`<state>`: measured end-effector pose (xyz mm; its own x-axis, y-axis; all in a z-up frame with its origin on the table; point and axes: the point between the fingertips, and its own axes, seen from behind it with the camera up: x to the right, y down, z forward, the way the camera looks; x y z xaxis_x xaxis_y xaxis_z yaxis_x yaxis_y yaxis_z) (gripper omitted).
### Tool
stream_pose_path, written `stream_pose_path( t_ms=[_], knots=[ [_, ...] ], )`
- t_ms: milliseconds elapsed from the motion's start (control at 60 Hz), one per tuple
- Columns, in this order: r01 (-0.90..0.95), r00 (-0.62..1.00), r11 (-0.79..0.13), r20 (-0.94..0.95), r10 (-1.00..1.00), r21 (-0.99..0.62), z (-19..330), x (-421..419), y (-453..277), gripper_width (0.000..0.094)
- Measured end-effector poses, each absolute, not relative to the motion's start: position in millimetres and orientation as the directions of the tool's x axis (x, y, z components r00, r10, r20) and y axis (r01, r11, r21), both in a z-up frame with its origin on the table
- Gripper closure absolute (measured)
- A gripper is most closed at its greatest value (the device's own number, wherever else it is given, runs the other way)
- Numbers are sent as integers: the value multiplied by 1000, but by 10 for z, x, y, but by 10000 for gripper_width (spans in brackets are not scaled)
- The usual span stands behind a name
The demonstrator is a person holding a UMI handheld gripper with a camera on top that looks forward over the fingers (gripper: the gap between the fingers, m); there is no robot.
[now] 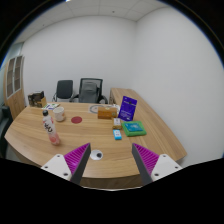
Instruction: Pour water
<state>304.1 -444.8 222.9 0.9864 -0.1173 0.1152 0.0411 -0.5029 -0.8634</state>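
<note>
The tongs [112,162] bear magenta pads on white fingers.

I see a small office room with plain white walls [90,50] and a white ceiling [110,10]; the two walls meet in a corner behind the far end of the table. A long wooden table [90,140] with rounded ends fills the middle of the room. Two dark office chairs stand at its far side: one chair [65,90] to the left, and a second, mesh-backed chair [90,89] just beside it. A shelf unit [13,78] in light wood stands against the left wall. Lighting is even and bright, with no hard shadows on the table. I cannot make out the floor clearly.
</note>
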Motion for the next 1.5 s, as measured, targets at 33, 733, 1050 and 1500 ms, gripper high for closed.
stream_pose_path(
  t_ms=[33,733,1050,1500],
  knots=[
    [41,987,-506,112,-111,-861,2204,3016,-4465,80],
    [44,989,-461,-27,147,-886,1144,458,-3549,81],
    [-22,999,-432,-30,11,-902,696,23,-2335,291],
    [69,987,-399,121,-108,-914,1140,397,-2007,616]
  ],
)
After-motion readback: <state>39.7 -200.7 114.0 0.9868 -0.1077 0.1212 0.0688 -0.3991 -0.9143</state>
